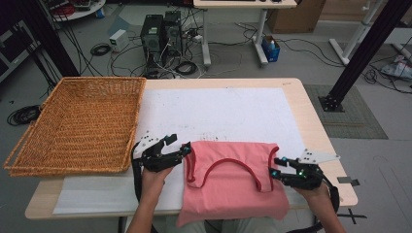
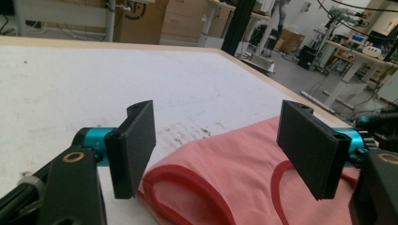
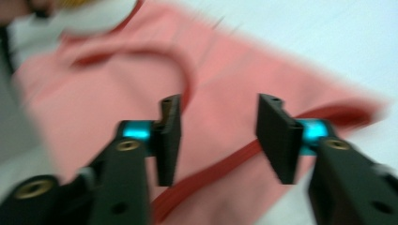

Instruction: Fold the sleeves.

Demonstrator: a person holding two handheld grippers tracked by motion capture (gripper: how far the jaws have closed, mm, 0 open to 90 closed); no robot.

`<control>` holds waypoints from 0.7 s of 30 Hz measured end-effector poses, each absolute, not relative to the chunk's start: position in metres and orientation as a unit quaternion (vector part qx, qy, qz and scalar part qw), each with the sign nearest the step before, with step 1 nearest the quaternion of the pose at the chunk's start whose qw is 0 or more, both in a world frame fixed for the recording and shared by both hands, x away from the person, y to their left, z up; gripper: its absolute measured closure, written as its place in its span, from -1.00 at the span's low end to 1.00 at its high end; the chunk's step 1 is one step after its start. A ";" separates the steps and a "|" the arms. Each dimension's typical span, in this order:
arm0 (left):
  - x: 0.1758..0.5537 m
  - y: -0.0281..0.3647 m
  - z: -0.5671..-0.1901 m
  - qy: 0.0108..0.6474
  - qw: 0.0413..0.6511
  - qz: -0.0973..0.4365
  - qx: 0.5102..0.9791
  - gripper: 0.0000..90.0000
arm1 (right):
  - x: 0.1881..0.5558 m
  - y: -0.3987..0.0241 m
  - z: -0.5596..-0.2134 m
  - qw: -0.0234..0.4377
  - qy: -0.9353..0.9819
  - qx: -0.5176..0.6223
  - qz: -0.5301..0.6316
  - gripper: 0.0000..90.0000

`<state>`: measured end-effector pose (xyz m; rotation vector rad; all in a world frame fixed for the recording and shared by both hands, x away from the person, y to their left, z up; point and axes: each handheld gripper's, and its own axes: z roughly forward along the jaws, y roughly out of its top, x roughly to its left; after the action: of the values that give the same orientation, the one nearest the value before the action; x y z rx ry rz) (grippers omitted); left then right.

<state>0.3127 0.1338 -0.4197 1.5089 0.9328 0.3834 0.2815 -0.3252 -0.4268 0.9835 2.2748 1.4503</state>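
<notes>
My left gripper [image 1: 186,147] stands wide, nothing pinched, at nine o'clock of the pink tank top [image 1: 233,187]. My right gripper [image 1: 276,166] at three o'clock is parted too, jaws over a strap without clamping it. The top lies flat at the table's [image 1: 301,97] near edge, the wicker basket [image 1: 77,126] at ten o'clock.

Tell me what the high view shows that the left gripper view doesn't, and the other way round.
High view: a woven wicker basket at the table's left, and both hands, the right gripper at the garment's right edge. Left gripper view: the left gripper with jaws apart, nothing pinched, and desks and boxes beyond the table. Both: the pink sleeveless garment with red trim on the white table cover.
</notes>
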 end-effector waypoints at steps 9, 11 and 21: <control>0.320 0.132 -0.416 0.406 0.606 0.172 0.662 -0.44 | 0.301 -0.331 -0.421 0.221 0.709 0.431 0.512 -0.49; 0.320 0.133 -0.416 0.408 0.604 0.174 0.662 -0.44 | 0.302 -0.332 -0.421 0.220 0.705 0.437 0.514 -0.50; 0.325 0.133 -0.417 0.406 0.599 0.179 0.666 -0.44 | 0.306 -0.337 -0.422 0.221 0.704 0.440 0.513 -0.52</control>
<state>0.3245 0.1332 -0.4169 1.5451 0.9424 0.4150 0.3056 -0.3365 -0.4223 1.2158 1.9451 1.4174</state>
